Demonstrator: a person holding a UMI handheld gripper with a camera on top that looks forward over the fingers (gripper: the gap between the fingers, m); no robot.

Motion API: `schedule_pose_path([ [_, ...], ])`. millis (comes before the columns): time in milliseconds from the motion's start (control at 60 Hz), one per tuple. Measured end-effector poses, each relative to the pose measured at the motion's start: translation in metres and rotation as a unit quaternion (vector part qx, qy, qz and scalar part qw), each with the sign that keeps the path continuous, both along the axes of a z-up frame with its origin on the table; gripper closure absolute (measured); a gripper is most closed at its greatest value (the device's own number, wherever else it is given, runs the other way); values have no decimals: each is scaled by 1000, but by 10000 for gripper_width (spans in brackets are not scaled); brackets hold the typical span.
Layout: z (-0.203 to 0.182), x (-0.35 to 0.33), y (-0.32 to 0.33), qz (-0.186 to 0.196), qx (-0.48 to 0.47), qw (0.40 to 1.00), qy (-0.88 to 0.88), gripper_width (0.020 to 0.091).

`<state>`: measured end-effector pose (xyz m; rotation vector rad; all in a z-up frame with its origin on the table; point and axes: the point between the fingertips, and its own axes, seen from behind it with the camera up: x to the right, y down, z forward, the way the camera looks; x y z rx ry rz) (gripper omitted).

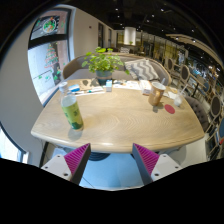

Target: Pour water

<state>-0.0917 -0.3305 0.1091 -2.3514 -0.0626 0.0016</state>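
A bottle with a green label and white cap stands upright on the light wooden table, near its left front corner. Across the table to the right stands a brown cup, with a small red round thing lying beside it. My gripper is held back from the table's front edge, open, its magenta pads spread wide with nothing between them. The bottle lies beyond the left finger.
A potted green plant stands at the table's far side, with small items around it. Chairs and other furniture fill the room to the right. A wall with posters is at left. Below the fingers is blue-grey floor.
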Motion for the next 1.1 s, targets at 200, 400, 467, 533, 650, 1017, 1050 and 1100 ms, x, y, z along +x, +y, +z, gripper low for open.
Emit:
schedule_pose_path([
  [200, -6, -108, 47, 45, 45, 997, 34, 247],
  [400, -16, -154, 122, 48, 99, 993, 41, 245],
  [467, -23, -159, 145, 45, 117, 991, 36, 243],
  [533, -35, -164, 163, 50, 130, 990, 29, 288],
  [650, -52, -174, 177, 63, 135, 988, 37, 557],
  [1017, -14, -159, 186, 55, 141, 985, 78, 700],
  [1050, -1, -156, 188, 55, 145, 984, 85, 699],
  [1100, 20, -151, 194, 53, 156, 982, 95, 700],
])
